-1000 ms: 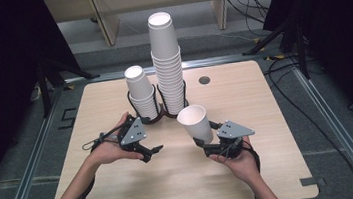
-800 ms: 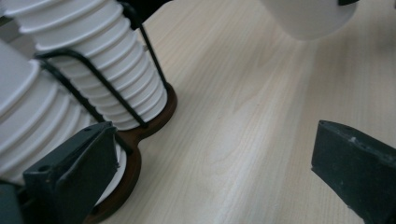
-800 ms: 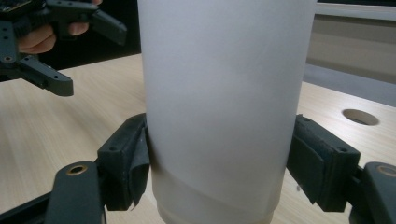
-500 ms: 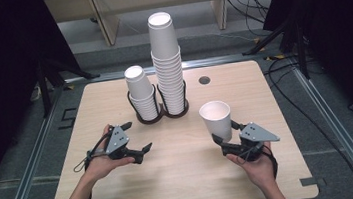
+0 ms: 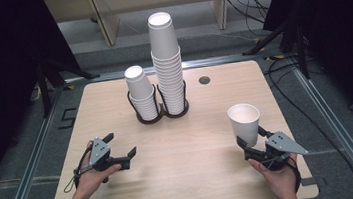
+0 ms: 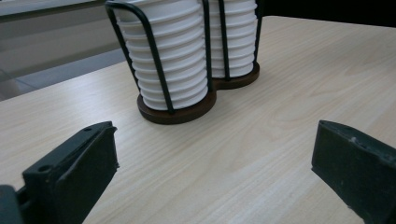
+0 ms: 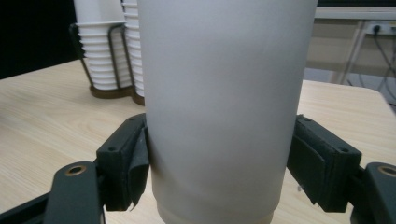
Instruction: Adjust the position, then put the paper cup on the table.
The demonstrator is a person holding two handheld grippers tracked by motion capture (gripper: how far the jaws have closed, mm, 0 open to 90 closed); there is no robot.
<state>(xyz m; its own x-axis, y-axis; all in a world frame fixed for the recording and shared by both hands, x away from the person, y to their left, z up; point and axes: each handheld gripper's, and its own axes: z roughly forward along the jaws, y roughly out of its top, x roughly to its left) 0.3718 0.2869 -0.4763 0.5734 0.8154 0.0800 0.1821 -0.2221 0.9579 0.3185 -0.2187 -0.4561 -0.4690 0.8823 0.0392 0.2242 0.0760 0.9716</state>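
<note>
Your right tool [image 5: 251,147] is clamped on a white paper cup [image 5: 244,122], both pads pressing the lower wall from either side; in the right gripper view the cup [image 7: 224,107] stands upright between the pads [image 7: 125,163], its wall slightly dented where the left pad bites. The cup sits near the right edge of the table [image 5: 208,176], mouth up, with your right hand [image 5: 277,168] behind it close to the near edge.

Your left tool [image 5: 119,148] is released, its jaws spread wide with nothing between them. In the left gripper view the two black pads [image 6: 79,168] frame bare wood, and it points toward the cup holder [image 6: 180,112]. Your left hand [image 5: 92,172] rests low at the near left of the table.

Farther out, toward the back middle of the table, the dark wire holder [image 5: 158,114] carries two stacks of white cups side by side: a short stack [image 5: 141,93] on the left and a tall stack [image 5: 167,65] on the right. A small dark round hole [image 5: 204,80] lies just right of the tall stack.
</note>
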